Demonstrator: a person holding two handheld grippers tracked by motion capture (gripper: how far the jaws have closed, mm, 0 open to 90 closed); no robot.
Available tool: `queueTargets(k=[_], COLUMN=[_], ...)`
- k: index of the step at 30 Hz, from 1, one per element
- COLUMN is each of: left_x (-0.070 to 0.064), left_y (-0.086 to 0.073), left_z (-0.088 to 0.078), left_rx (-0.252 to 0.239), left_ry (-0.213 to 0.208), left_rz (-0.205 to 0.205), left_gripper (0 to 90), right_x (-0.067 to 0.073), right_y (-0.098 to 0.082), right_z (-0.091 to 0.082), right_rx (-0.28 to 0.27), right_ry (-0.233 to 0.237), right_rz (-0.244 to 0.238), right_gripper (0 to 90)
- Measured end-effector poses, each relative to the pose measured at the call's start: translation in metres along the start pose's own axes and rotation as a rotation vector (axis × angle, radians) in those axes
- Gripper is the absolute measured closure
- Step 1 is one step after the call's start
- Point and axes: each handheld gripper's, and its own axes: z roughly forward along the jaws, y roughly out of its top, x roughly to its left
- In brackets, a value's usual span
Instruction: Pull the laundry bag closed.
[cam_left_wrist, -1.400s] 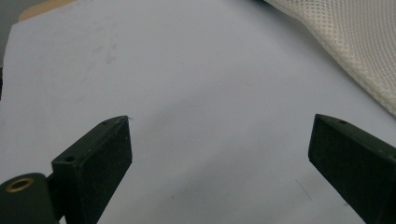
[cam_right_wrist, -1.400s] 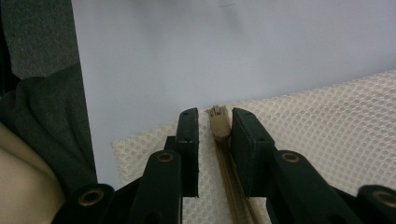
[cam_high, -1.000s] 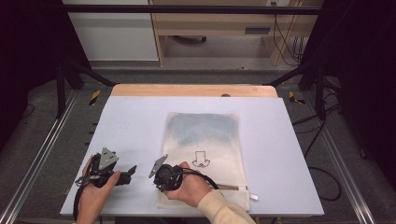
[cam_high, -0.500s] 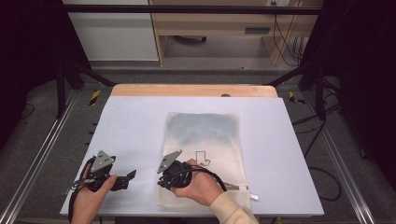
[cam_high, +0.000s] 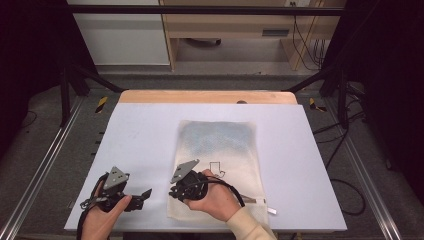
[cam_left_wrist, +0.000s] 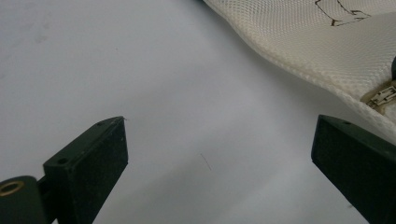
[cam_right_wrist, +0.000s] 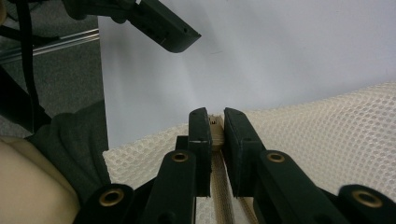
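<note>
White desk (cam_high: 150, 130) with wooden far edge, between metal rails over grey floor. Mesh bag (cam_high: 220, 150) lies flat at centre-right. Right gripper (cam_right_wrist: 212, 128) fingers pinch its zipper (cam_right_wrist: 215, 135) at the near-left corner; left gripper (cam_left_wrist: 219, 154) fingers spread over bare desk.

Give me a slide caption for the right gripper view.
Right gripper shut on the mesh bag's zipper at its end.

High cam looks down on table (cam_high: 320, 165); gripper cams close, low, share mesh bag (cam_left_wrist: 299, 42).
</note>
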Motion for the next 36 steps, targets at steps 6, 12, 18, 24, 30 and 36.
queueTargets(k=[6,12,18,24,30,36], left_x=[-0.012,-0.021,-0.034,-0.042,-0.043,-0.042], left_y=[0.004,0.011,0.019,0.028,0.029,0.032], left_z=[-0.005,-0.001,0.007,0.012,0.015,0.023], left_rx=[-0.062,-0.097,-0.118,-0.143,-0.181,-0.199], left_ry=[-0.012,-0.041,-0.096,-0.139,-0.179,-0.212], left_rz=[-0.069,-0.063,-0.070,-0.039,-0.063,-0.091], left_gripper=[3.8,4.4,7.2,9.4,13.4,16.7], right_x=[-0.002,-0.003,-0.003,-0.003,-0.003,-0.003], right_y=[0.000,-0.001,-0.001,-0.002,-0.002,-0.002], right_z=[-0.003,-0.003,-0.005,-0.005,-0.007,-0.008], right_rx=[-0.021,-0.024,-0.044,-0.046,-0.044,-0.044], right_ry=[-0.006,-0.003,-0.012,-0.016,-0.016,-0.020], right_rz=[0.001,-0.005,-0.010,-0.012,-0.018,-0.021], right_gripper=[81.9,81.9,81.9,81.9,81.9,81.9])
